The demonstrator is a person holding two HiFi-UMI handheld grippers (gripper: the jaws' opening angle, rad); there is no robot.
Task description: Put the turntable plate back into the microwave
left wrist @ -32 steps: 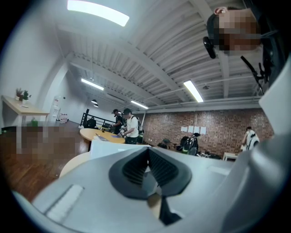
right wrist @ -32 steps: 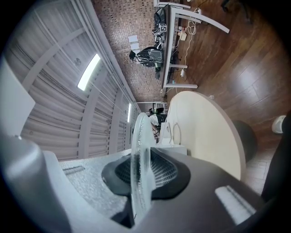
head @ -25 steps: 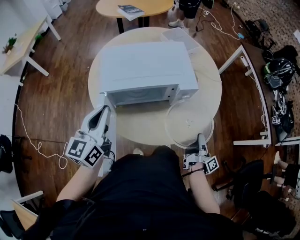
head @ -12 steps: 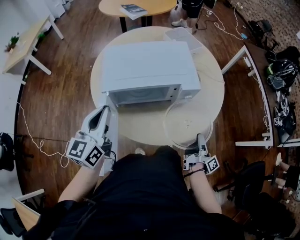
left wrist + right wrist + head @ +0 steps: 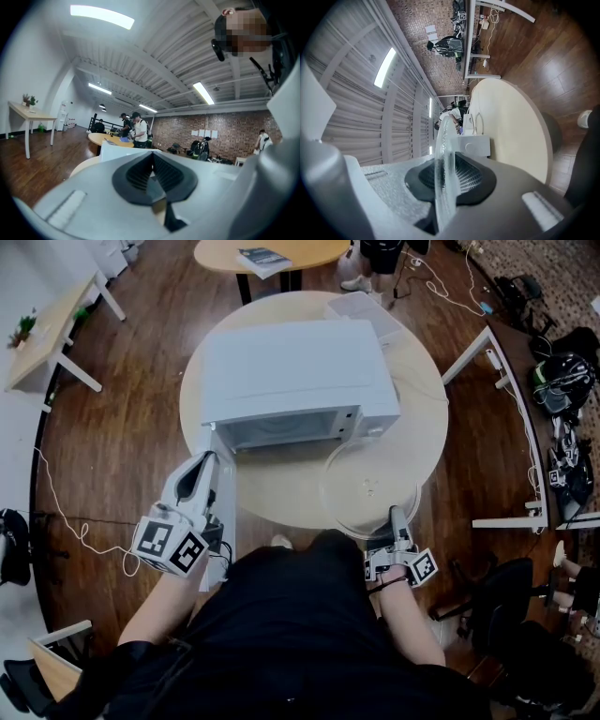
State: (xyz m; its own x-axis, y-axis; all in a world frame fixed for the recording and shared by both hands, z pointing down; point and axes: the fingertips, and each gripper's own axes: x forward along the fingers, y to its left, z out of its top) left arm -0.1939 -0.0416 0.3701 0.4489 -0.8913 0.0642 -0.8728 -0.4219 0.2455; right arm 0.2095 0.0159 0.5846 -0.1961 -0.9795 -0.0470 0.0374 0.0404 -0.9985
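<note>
Clear round glass turntable plate (image 5: 367,486): held roughly level above the round pale wooden table (image 5: 422,442), in front of the right part of the oven opening and not yet inside.
Right tool (image 5: 395,519): jaws nearly together, pinching the plate's near rim, with the glass running edge-on between the pads. Gripping the rim probably leaves the far side free to enter first.
White box-shaped microwave (image 5: 295,367): stands on the table, opening towards the person, its white door (image 5: 223,521) swung out towards them.
Left tool (image 5: 201,480): jaws closed together with nothing seen between them. It sits just left of the door, seemingly to keep it open, though I cannot confirm contact.
Next move: carry the plate left and forward into the opening, keeping it level.
Risk: a grip at one point on the rim could let the glass tip.
</note>
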